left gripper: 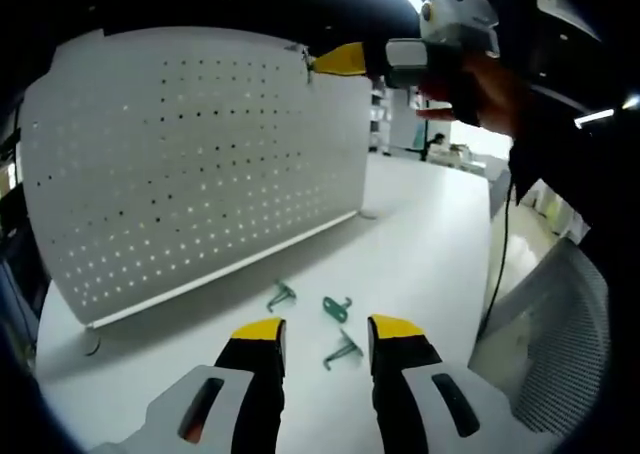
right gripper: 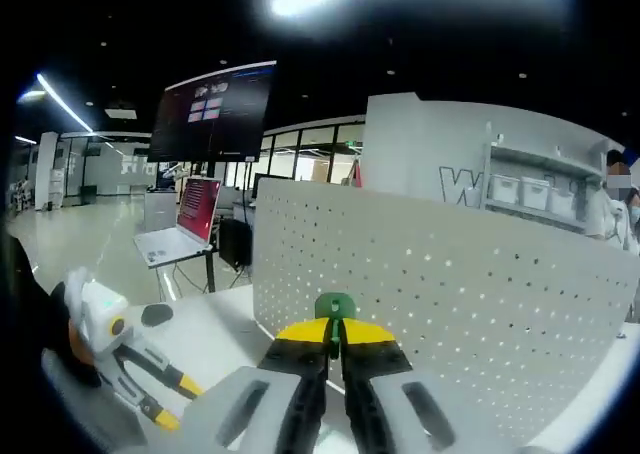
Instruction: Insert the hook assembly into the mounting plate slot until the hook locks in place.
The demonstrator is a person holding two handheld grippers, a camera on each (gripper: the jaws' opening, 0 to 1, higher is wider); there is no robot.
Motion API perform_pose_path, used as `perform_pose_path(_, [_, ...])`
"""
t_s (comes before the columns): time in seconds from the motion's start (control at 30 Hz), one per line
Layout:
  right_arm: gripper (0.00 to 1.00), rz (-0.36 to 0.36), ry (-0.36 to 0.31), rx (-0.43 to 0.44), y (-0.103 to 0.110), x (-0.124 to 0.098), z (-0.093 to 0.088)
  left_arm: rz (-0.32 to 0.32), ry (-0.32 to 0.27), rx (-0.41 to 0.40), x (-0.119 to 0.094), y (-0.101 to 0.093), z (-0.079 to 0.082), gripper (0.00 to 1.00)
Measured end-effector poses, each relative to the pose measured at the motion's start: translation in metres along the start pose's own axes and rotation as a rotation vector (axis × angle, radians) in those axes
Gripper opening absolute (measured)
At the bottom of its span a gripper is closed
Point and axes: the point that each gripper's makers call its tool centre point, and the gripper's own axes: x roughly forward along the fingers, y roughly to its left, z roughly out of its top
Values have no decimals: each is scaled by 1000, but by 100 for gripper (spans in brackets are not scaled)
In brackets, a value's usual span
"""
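Right gripper (right gripper: 336,342) is pinched tight on a green hook (right gripper: 334,307), held up at the pegboard (right gripper: 450,284) near its top edge, I'd guess to line it up with a hole. The left gripper view adds what that one can't: left gripper (left gripper: 326,330) spread wide, hovering over 3 spare hooks (left gripper: 336,309) lying on the table (left gripper: 420,254)

A white table (left gripper: 420,244) spreads under the left gripper view, a grey mesh chair back (left gripper: 560,344) beside it. In the right gripper view, an open laptop (right gripper: 185,224) sits below a dark hanging screen (right gripper: 212,112), shelving with white bins (right gripper: 525,189) at right
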Motion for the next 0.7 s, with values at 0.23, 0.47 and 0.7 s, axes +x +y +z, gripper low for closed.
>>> perform_pose_path(0.23, [1, -114, -82, 6, -46, 3, 33, -9, 18, 1, 1, 0, -5, 33])
perform_pose_path(0.47, [1, -253, -111, 11, -89, 4, 37, -6, 15, -7, -1, 2, -5, 33])
perform_pose_path(0.7, [1, -349, -136, 3, -117, 13, 36, -11, 21, -10, 0, 2, -7, 33])
